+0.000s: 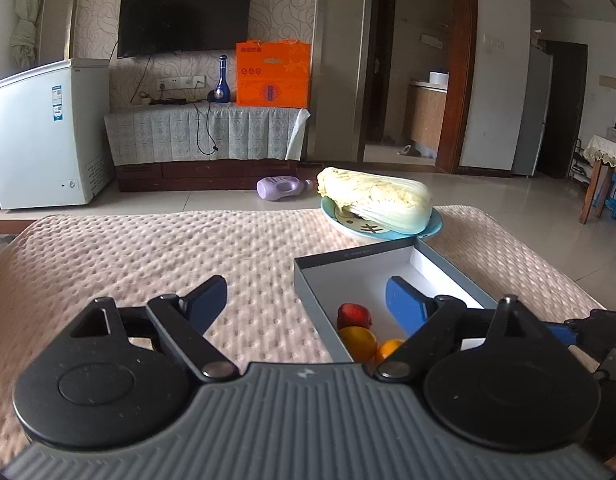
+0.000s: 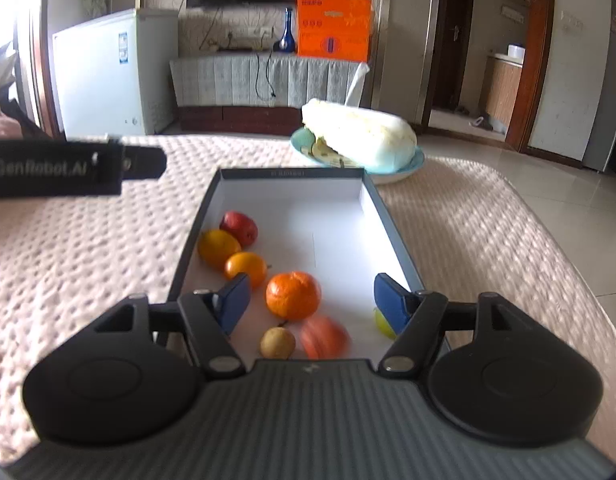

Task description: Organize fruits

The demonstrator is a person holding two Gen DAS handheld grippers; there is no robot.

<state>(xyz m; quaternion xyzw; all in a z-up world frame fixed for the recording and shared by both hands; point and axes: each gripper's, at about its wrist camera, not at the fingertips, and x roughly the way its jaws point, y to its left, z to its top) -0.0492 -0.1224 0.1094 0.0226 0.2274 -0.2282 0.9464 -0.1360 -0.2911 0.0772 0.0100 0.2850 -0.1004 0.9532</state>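
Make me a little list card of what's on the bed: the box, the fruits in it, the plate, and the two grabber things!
surface: pink dotted cover
box: open, dark rim, white inside
fruits in box: red apple, yellow-orange fruit, small orange, big tangerine, small brown pear, blurred reddish fruit, yellow-green fruit partly hidden
plate: blue, beyond box
on plate: cabbage
left gripper: open, holding nothing
right gripper: open over box, holding nothing

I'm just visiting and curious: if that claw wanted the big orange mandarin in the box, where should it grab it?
Probably across its round middle, coming down from above. The mandarin sits free on the box floor, with gaps on both sides for the right claw and its open fingers.
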